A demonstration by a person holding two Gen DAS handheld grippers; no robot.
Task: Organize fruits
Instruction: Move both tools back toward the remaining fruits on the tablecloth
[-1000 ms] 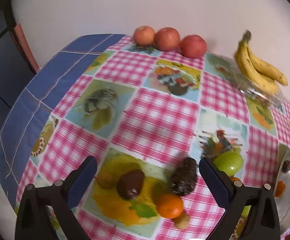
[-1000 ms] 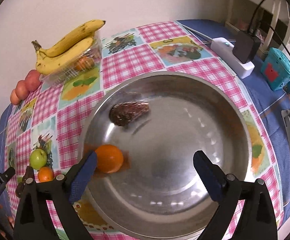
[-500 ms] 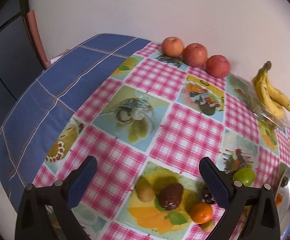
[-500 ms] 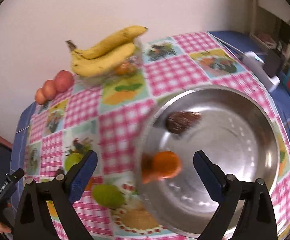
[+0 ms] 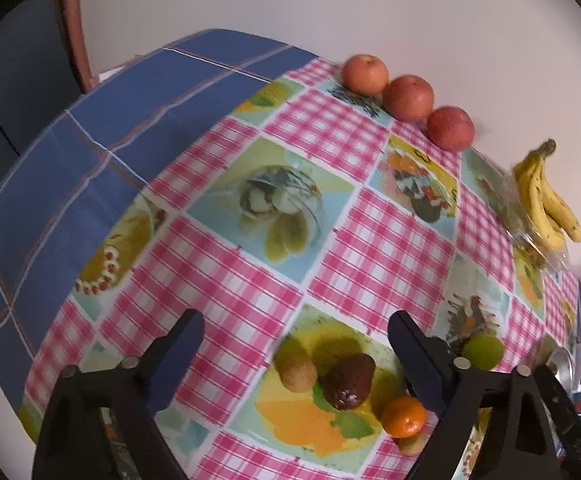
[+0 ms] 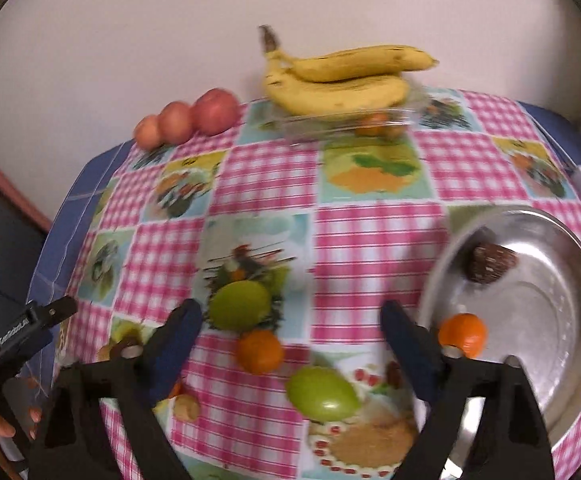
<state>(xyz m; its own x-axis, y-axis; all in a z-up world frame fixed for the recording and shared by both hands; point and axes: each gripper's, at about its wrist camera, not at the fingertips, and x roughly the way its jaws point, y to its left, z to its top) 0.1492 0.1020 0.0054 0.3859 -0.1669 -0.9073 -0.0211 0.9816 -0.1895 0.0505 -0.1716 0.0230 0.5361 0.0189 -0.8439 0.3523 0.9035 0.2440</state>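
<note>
Since the earlier frames, both cameras have swung leftward: the right wrist view now shows the steel bowl (image 6: 550,364) pushed to the right edge, and the left wrist view shows more of the blue cloth at the counter's left side.

Left wrist view, left to right:
- Left gripper (image 5: 296,356): jaws wide apart, holding nothing, hovering above the counter (image 5: 250,292).
- Brown kiwi (image 5: 296,372), touching the dark brown fruit (image 5: 348,380), both between the jaws in the picture.
- Small orange (image 5: 403,416), just beside the right finger.
- Three red apples (image 5: 408,98), in a row at the far wall.
- Green fruit (image 5: 482,352), partly hidden behind the right finger.
- Banana bunch (image 5: 546,200), on a clear plastic tray at the far right.

Right wrist view, left to right:
- Right gripper (image 6: 290,334): jaws wide apart, empty.
- Round green fruit (image 6: 240,304), then a loose orange (image 6: 259,351) just below it, apart from a second green fruit (image 6: 322,394). All three lie on the checked cloth, outside the bowl.
- Inside the bowl: an orange (image 6: 462,334) near the left wall and a dark brown fruit (image 6: 490,262) toward the far wall, well apart.
</note>
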